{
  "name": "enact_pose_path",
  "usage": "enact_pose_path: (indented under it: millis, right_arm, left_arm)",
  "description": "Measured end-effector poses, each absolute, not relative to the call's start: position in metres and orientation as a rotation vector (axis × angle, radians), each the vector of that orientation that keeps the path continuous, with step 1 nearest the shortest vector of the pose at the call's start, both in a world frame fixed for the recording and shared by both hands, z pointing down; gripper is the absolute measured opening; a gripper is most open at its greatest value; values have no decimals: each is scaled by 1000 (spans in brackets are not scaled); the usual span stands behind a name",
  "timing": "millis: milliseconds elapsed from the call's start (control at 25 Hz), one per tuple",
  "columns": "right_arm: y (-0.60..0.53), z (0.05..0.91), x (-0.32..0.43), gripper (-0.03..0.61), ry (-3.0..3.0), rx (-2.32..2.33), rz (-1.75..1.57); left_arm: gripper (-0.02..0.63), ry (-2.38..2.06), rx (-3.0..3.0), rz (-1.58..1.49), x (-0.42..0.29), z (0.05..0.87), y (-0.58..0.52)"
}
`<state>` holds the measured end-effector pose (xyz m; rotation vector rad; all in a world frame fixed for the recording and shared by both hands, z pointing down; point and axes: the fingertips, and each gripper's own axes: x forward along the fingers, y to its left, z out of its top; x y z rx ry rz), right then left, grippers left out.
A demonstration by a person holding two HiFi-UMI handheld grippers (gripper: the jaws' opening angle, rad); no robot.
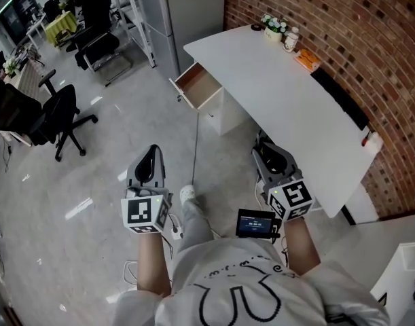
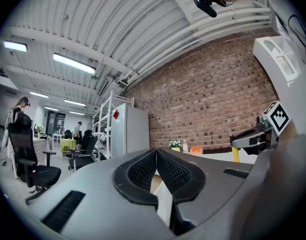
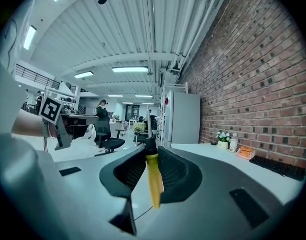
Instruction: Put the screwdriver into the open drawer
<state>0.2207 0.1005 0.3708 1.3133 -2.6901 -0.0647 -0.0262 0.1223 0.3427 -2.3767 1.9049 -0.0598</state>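
My right gripper (image 3: 147, 154) is shut on the screwdriver (image 3: 153, 180), which has a yellow handle and a black collar, with its thin shaft pointing up past the pads. In the head view the right gripper (image 1: 269, 157) hovers over the floor by the near edge of the white desk (image 1: 289, 100); the tool itself does not show there. The open drawer (image 1: 197, 85), wood-lined and looking empty, sticks out from the desk's far left end, well ahead of both grippers. My left gripper (image 1: 151, 163) is held over the floor; its pads (image 2: 142, 170) meet with nothing between them.
On the desk's far end stand a small flower pot (image 1: 273, 27), a bottle (image 1: 290, 41) and an orange item (image 1: 306, 60); a black keyboard (image 1: 339, 98) lies along the brick wall. Office chairs (image 1: 54, 117) stand at the left. A tall grey cabinet (image 1: 173, 12) is behind the drawer.
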Motion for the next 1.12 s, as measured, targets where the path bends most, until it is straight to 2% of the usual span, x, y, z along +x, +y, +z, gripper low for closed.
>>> enact_pose_path:
  millis: [1120]
  right_arm:
    - [-200, 366, 36, 67, -2564, 1391, 6]
  left_arm:
    - [14, 1778, -2545, -51, -201, 338, -208]
